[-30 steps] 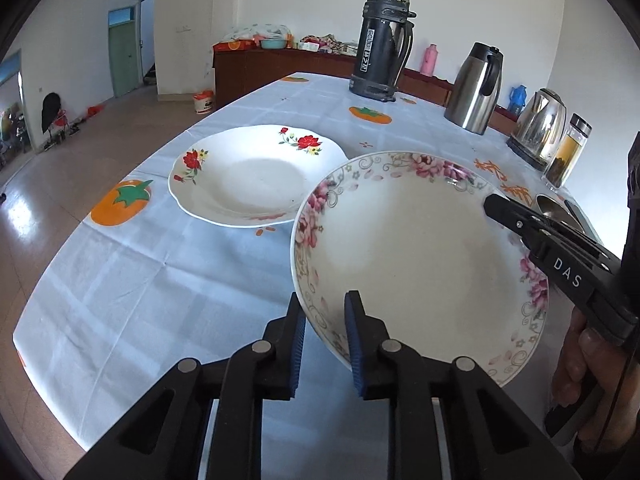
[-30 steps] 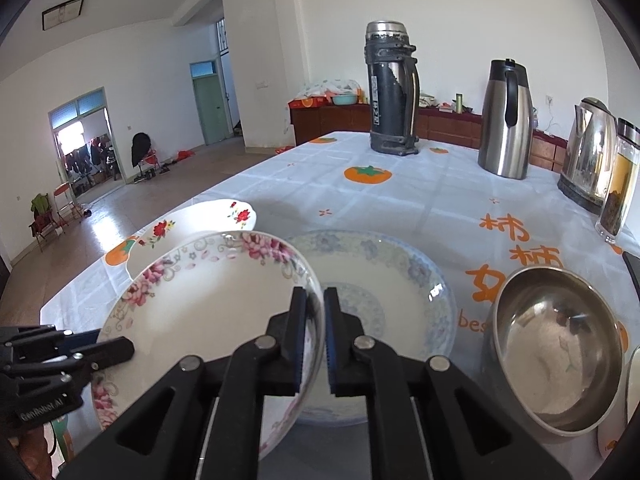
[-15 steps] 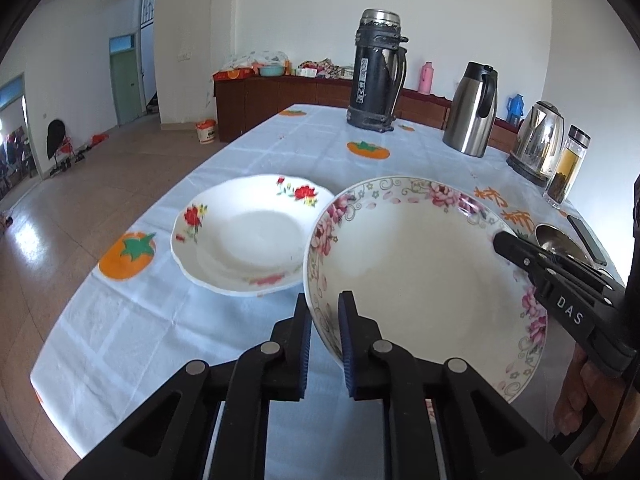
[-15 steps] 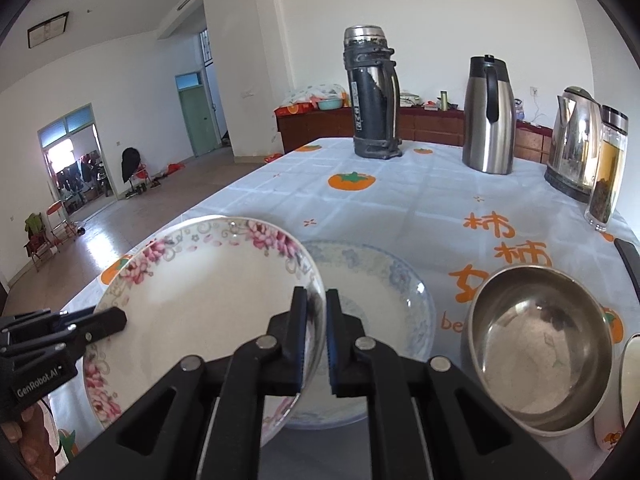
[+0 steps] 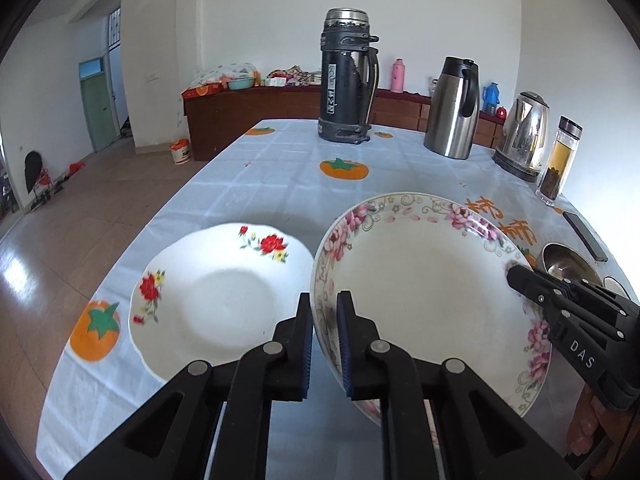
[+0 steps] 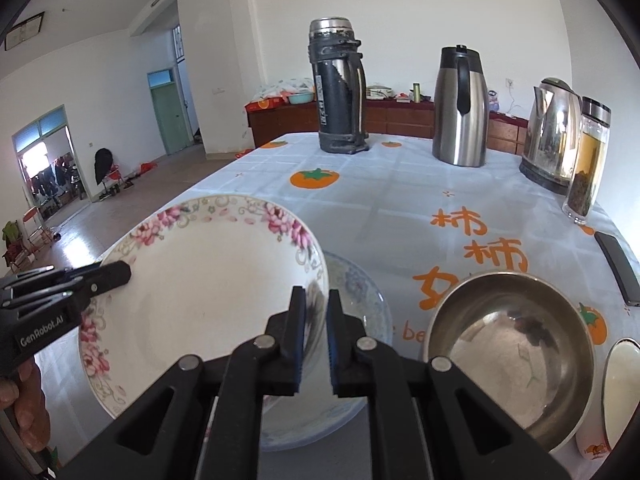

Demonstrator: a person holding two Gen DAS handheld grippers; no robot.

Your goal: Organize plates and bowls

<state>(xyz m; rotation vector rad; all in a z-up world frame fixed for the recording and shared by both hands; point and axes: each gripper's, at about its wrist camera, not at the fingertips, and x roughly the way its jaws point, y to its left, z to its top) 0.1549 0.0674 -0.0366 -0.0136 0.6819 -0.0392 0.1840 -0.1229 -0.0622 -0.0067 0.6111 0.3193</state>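
A pink-flowered bowl (image 5: 424, 292) is held off the table by both grippers. My left gripper (image 5: 325, 344) is shut on its near left rim. My right gripper (image 6: 316, 340) is shut on its right rim; the bowl also shows in the right wrist view (image 6: 200, 292). A white plate with red flowers (image 5: 216, 296) lies on the table to the left of the bowl. A blue-patterned plate (image 6: 360, 300) lies under and right of the bowl. A steel bowl (image 6: 508, 356) sits to the right.
At the far end of the table stand a black thermos (image 5: 348, 80), a steel jug (image 5: 454, 108), a kettle (image 5: 522, 136) and a tea bottle (image 5: 558, 160). A phone (image 6: 618, 268) lies near the right edge. A white dish rim (image 6: 620, 396) shows at far right.
The left gripper closed onto the bowl's rim. Both grippers lifted the pink-flowered bowl up from the table.
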